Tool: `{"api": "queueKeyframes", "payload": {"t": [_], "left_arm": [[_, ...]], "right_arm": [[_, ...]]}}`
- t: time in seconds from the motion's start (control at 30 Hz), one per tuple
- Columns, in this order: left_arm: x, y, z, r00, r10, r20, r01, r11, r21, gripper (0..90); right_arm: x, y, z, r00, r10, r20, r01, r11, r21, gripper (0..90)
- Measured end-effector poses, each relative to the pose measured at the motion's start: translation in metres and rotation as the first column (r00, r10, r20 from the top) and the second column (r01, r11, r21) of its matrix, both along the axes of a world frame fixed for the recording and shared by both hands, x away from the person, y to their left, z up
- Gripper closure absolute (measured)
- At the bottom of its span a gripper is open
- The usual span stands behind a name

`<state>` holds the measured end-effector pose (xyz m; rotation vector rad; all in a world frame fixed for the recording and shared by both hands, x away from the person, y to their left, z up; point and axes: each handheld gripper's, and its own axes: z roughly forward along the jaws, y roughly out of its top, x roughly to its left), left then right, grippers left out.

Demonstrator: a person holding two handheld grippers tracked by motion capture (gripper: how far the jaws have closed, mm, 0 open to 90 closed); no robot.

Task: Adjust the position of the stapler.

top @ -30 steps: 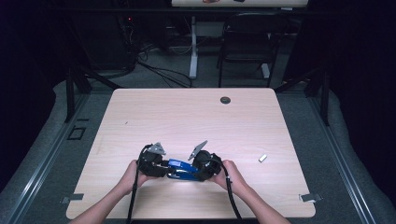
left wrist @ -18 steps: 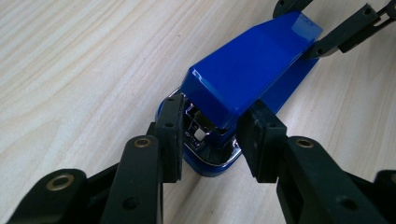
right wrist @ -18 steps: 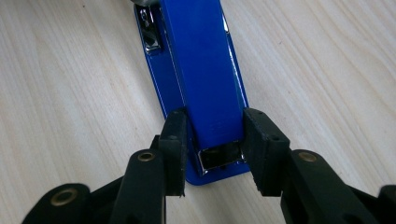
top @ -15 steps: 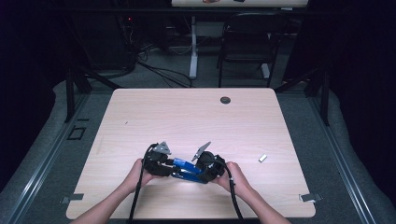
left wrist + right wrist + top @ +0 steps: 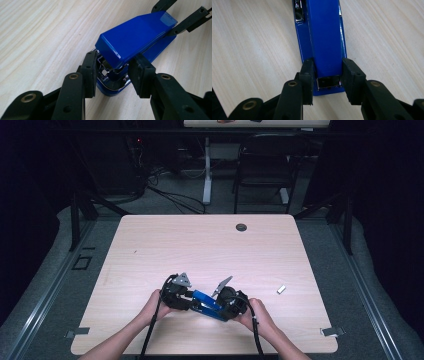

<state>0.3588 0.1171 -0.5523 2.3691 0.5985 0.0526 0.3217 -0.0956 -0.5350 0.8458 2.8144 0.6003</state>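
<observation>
A blue stapler (image 5: 205,302) lies on the wooden table (image 5: 200,245) near its front edge, held between both grippers. My left gripper (image 5: 192,300) grips its front end: in the left gripper view the pads (image 5: 90,72) press either side of the stapler (image 5: 135,37) at its metal head, and my left gripper (image 5: 112,75) is shut on it. My right gripper (image 5: 220,309) holds the rear end. In the right gripper view the stapler (image 5: 324,35) runs straight away, with my right gripper (image 5: 328,80) shut across its back. The right gripper's fingertips (image 5: 186,22) show at the stapler's far end.
A small pale block (image 5: 281,289) lies on the table to the right of my hands. A round cable hole (image 5: 241,227) sits near the far edge. A chair (image 5: 262,165) and a desk leg stand beyond the table on the dark floor.
Both hands, with the stapler between the grippers, have shifted slightly to the right in the high view. The grips look the same.
</observation>
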Motion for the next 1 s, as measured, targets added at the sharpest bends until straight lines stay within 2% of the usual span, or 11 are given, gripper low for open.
{"api": "queueKeyframes", "payload": {"t": [0.03, 0.1, 0.27, 0.33, 0.4, 0.63, 0.73, 0.87, 0.9, 1.0], "left_arm": [[0.0, -0.001, 0.0, 1.0, -0.002, 0.0, 0.002, 1.0, 0.001, 60.2], [0.0, -0.001, 0.0, 1.0, -0.004, 0.001, 0.004, 1.0, 0.003, 60.0], [-0.001, 0.0, 0.001, 1.0, -0.007, -0.007, 0.007, 1.0, 0.0, 60.3], [-0.002, 0.002, 0.002, 1.0, -0.003, -0.004, 0.003, 0.9999, 0.012, 60.6], [-0.003, 0.004, 0.003, 0.9998, -0.004, -0.018, 0.004, 1.0, -0.003, 56.9], [-0.012, 0.013, 0.006, 0.9988, 0.04, -0.028, -0.039, 0.9989, 0.024, 42.1], [-0.013, 0.015, 0.004, 0.9983, 0.038, -0.044, -0.036, 0.9983, 0.045, 37.5], [-0.016, 0.013, -0.001, 0.9987, 0.013, -0.05, -0.009, 0.9975, 0.07, 39.2], [-0.017, 0.011, -0.003, 0.9991, 0.009, -0.042, -0.006, 0.9965, 0.083, 40.9], [-0.018, 0.007, -0.005, 0.9995, 0.0, -0.033, 0.003, 0.996, 0.089, 46.7]], "right_arm": [[-0.001, -0.001, 0.001, 1.0, 0.001, 0.001, -0.001, 1.0, -0.012, 64.7], [-0.002, -0.002, 0.0, 1.0, -0.008, -0.001, 0.008, 1.0, 0.005, 64.6], [-0.002, -0.002, 0.0, 0.9999, -0.013, 0.001, 0.013, 1.0, 0.005, 64.2], [-0.001, -0.002, 0.0, 1.0, -0.006, 0.001, 0.006, 1.0, -0.003, 64.1], [-0.001, -0.002, -0.001, 0.9999, -0.01, -0.002, 0.01, 1.0, 0.009, 63.6], [0.0, -0.001, -0.001, 1.0, 0.003, 0.002, -0.003, 1.0, -0.008, 63.8], [0.0, -0.001, -0.001, 1.0, 0.004, 0.004, -0.004, 1.0, -0.008, 64.0], [0.0, -0.002, 0.0, 0.9999, 0.01, 0.005, -0.01, 1.0, -0.016, 64.2], [0.0, -0.002, -0.001, 1.0, 0.005, 0.0, -0.005, 1.0, 0.001, 64.2], [0.0, -0.002, -0.001, 1.0, 0.004, 0.0, -0.004, 1.0, 0.001, 64.1]]}}
